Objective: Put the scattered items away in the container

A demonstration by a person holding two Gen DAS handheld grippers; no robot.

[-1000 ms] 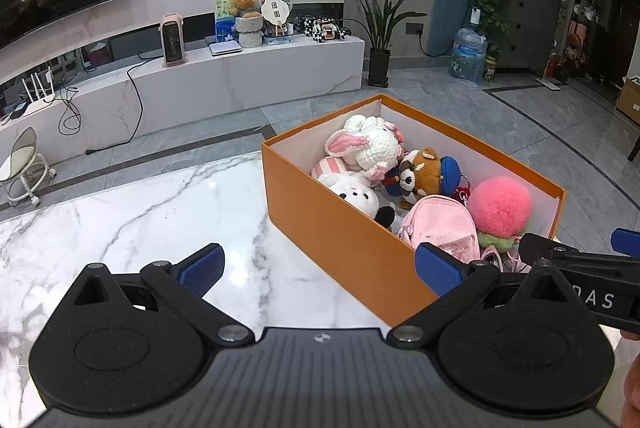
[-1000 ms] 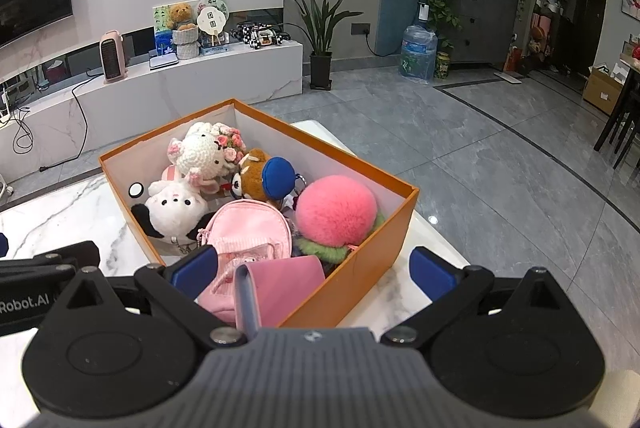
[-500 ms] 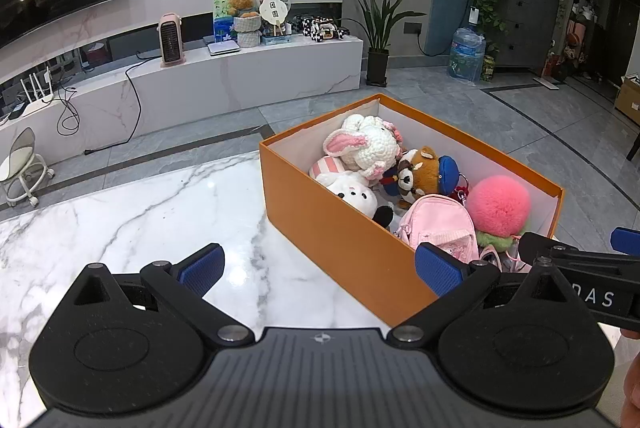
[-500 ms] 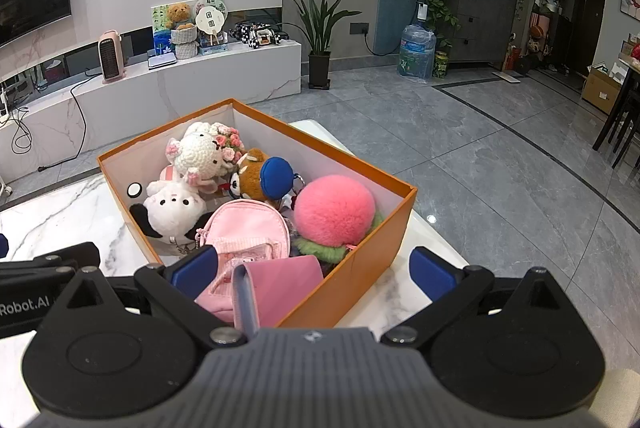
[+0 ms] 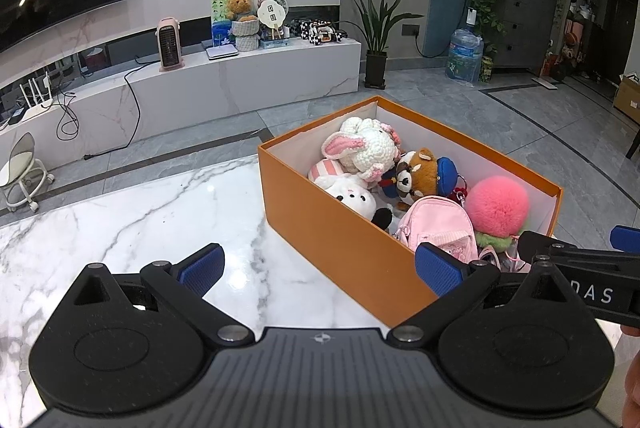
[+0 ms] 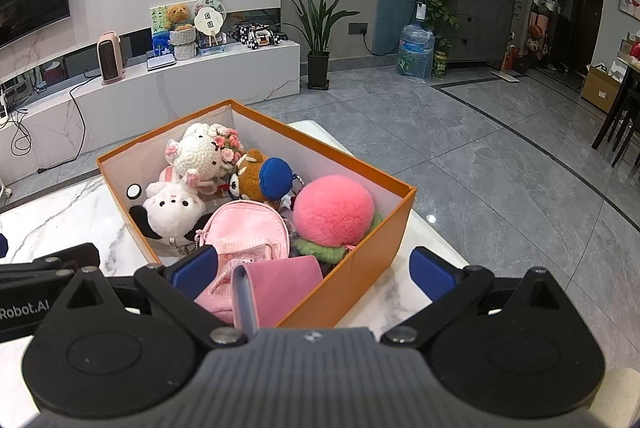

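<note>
Little differs from 1 second ago: both views sit a touch nearer the orange box (image 5: 332,228), its contents unmoved, both claws as wide as before. The box stands on the white marble table (image 5: 120,220), at the table's far right corner, its right long wall running close along the right edge. It is open-topped, orange outside, white inside, and packed. Far end: a crocheted white bunny (image 6: 204,152) with pink ears, lying over a pink-striped toy (image 5: 330,168). Left wall: a white plush with black paws (image 6: 172,208). Middle: a brown plush in a blue cap (image 6: 260,176). Beside it toward the right wall, a pink pompom (image 6: 334,210) on a green ruff. Near end: a small pink backpack (image 6: 246,228), and against the near wall a pink pouch (image 6: 280,284) with a grey-blue strap. Left gripper (image 5: 318,268) hangs over the table just left of the box's near corner, jaws spread wide, nothing between them. Right gripper (image 6: 312,270) sits above the box's near end, jaws wide, straddling the near right corner, gripping nothing; its left blue pad (image 6: 194,270) overlaps the pouch in view.
</note>
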